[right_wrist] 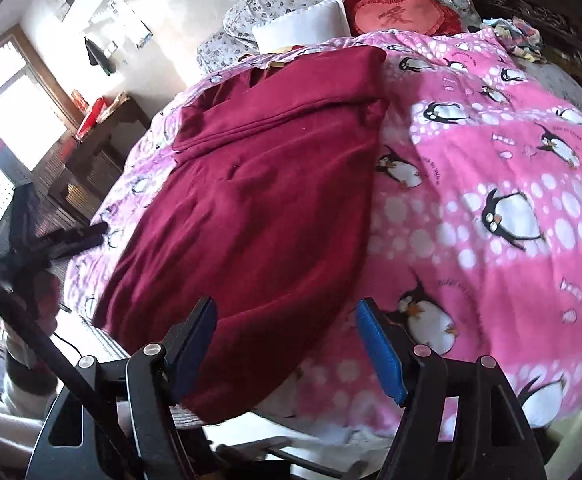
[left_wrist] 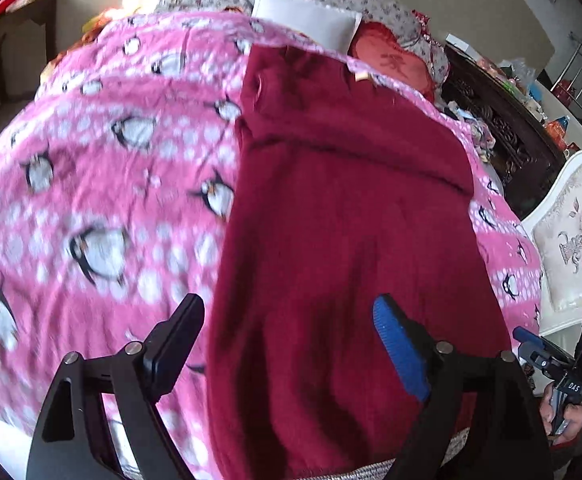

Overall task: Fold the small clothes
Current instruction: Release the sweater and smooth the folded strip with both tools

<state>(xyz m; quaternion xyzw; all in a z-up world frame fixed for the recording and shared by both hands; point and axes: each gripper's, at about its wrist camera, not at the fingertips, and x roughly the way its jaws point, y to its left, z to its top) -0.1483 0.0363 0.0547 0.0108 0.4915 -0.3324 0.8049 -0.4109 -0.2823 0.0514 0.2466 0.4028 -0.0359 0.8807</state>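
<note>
Dark red garment (left_wrist: 351, 220) lies flat on the pink penguin blanket (left_wrist: 91, 180), running from 6 o'clock up toward 12 in both views, with a fold line across it near the far end.

Left gripper (left_wrist: 291, 344): fingers spread wide, nothing between the pads, hovering above the near part of the garment. Right gripper (right_wrist: 287, 348): fingers also spread, empty, over the garment's near corner at 6 o'clock.

Judgement: between folds; the next grasp looks like the near hem. To do it well, bring each gripper down on one near corner, pinch both cloth layers only and not the blanket beneath, lift evenly, and carry the hem toward 12 o'clock so edges meet square. The knit looks soft and thick; a shallow pinch may slip.

View differences: the left wrist view shows the garment's left edge against the blanket, the right gripper with a hand (left_wrist: 563, 416) at 4 o'clock, and a white floral chair (left_wrist: 579, 232) at 3. The right wrist view shows the garment's right edge, a window (right_wrist: 7, 92) at 9 to 10, the left gripper at 9, and a red heart cushion (right_wrist: 403, 14) beside a white pillow (right_wrist: 307, 22) at 12
</note>
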